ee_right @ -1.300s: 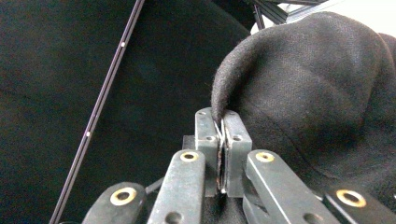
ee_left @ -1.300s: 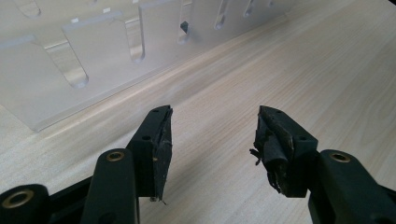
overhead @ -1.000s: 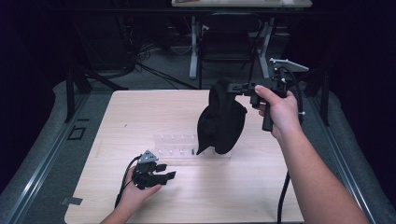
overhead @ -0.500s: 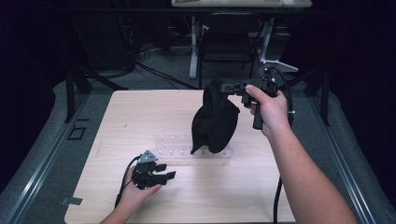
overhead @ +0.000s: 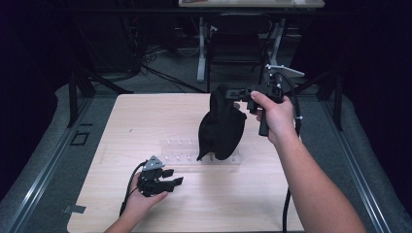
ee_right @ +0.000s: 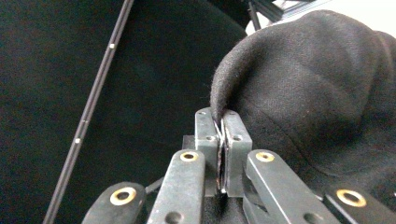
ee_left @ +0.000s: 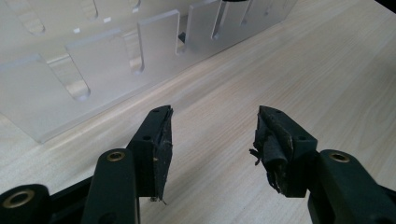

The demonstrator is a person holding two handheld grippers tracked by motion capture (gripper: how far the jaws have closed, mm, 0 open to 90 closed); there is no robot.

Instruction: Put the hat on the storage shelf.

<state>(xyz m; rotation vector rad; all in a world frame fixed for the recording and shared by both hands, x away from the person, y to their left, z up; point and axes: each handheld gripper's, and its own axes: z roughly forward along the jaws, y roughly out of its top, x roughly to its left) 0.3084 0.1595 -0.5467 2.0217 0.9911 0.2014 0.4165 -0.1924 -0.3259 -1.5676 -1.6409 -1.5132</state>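
We see a light wooden table point(overhead: 121, 126) from above, with a person's two forearms coming in from the bottom. The right gripper point(overhead: 232, 92) is raised above the far right part of the table, and its jaws are pinched tight on the edge of a black fabric cap point(overhead: 221, 128). In the right gripper view the jaws press together with a thin fold of the cap's point(ee_right: 317, 93) rim caught between them, and the dark, slightly fuzzy cloth bulges away to the right. In the high view the cap hangs down from that grip, and its lower edge reaches the far right end of a clear acrylic rack point(overhead: 180, 153) that lies flat near the middle of the table; we cannot tell whether cloth and rack actually touch.

The left gripper point(overhead: 175, 177) rests low on the near left part of the table, held in the left hand point(overhead: 141, 201), near the rack's near edge. In the left gripper view its jaws stand wide apart with nothing between them but bare wood, their pads point(ee_left: 163, 144) frayed, and the rack's point(ee_left: 93, 70) slotted plastic lies just ahead of them.
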